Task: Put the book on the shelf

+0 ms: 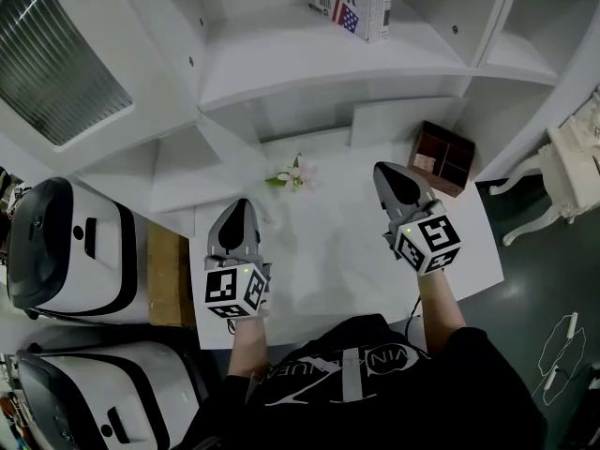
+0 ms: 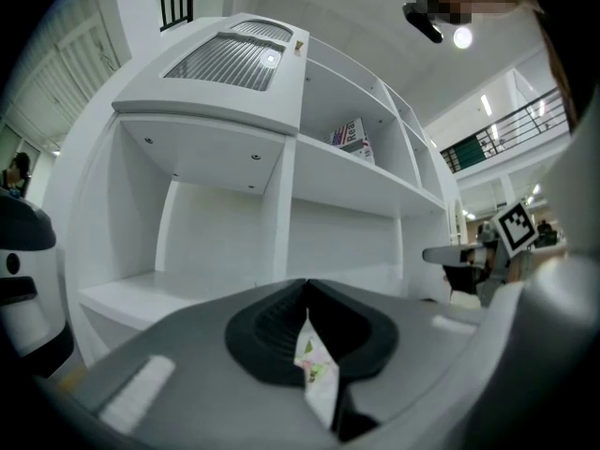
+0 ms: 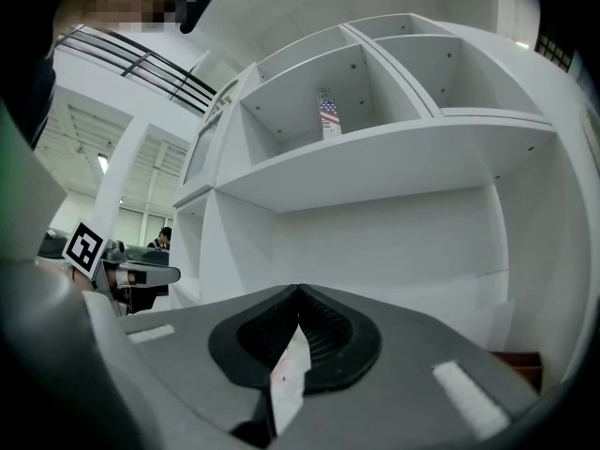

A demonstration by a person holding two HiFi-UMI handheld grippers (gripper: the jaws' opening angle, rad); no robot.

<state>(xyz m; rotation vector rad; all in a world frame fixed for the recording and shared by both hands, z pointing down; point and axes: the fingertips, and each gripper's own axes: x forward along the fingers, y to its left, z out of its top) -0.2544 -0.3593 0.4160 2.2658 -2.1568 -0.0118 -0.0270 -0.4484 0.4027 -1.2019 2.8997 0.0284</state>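
The book point(image 1: 361, 3), white with "JUSTFOR" print and a flag pattern, stands upright on an upper shelf board point(image 1: 309, 59) of the white shelf unit. It also shows as the book point(image 2: 352, 137) in the left gripper view and the book point(image 3: 328, 115) in the right gripper view. My left gripper point(image 1: 240, 204) hovers over the white table point(image 1: 328, 270), its jaws closed tip to tip with nothing in them. My right gripper point(image 1: 382, 169) is level beside it, also shut and empty. Both point toward the shelf unit, well below the book.
A small flower sprig point(image 1: 291, 176) lies on the table between the grippers. A dark brown box point(image 1: 443, 157) sits at the table's back right corner. White-and-black appliances point(image 1: 66, 247) stand at the left; a white ornate chair point(image 1: 562, 172) at the right.
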